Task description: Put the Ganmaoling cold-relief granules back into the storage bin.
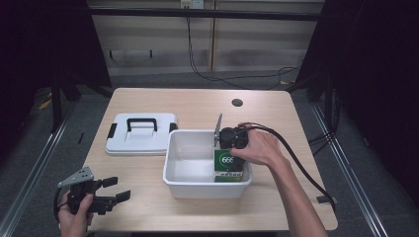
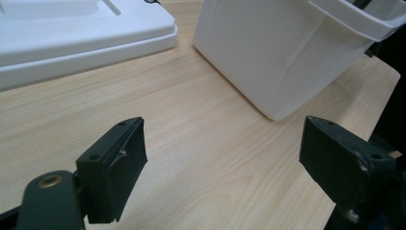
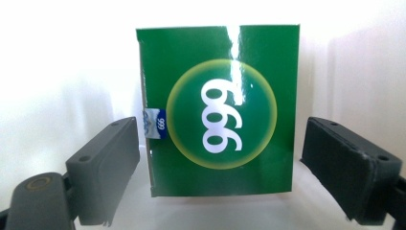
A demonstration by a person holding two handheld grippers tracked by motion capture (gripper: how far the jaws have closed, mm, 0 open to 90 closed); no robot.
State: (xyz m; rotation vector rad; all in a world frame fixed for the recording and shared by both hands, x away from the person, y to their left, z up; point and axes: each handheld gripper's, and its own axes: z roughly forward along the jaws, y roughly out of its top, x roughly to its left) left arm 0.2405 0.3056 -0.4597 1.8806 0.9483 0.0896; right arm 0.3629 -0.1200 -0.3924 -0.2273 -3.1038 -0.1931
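Note:
A green box (image 1: pixel 228 168) with a white "999" in a yellow ring lies in the right end of a white plastic bin (image 1: pixel 197 190). My right gripper (image 1: pixel 231 148) hangs over it, pointing down into the bin. In the right gripper view the green box (image 3: pixel 220 110) lies flat on the bin floor and my right gripper (image 3: pixel 220 163) is open, one jaw on either side of the box's lower half. My left gripper (image 1: pixel 121 188) rests near the table's front left corner, open, with nothing in it. In its own view the left gripper (image 2: pixel 222 158) points at the bin's wall (image 2: pixel 273 52).
The bin's white lid (image 1: pixel 141 136) with a black handle lies flat to the left of the bin, also seen as the lid (image 2: pixel 72 33) in the left gripper view. A round cable hole (image 1: pixel 237 102) sits at the back of the wooden table (image 1: pixel 197 103).

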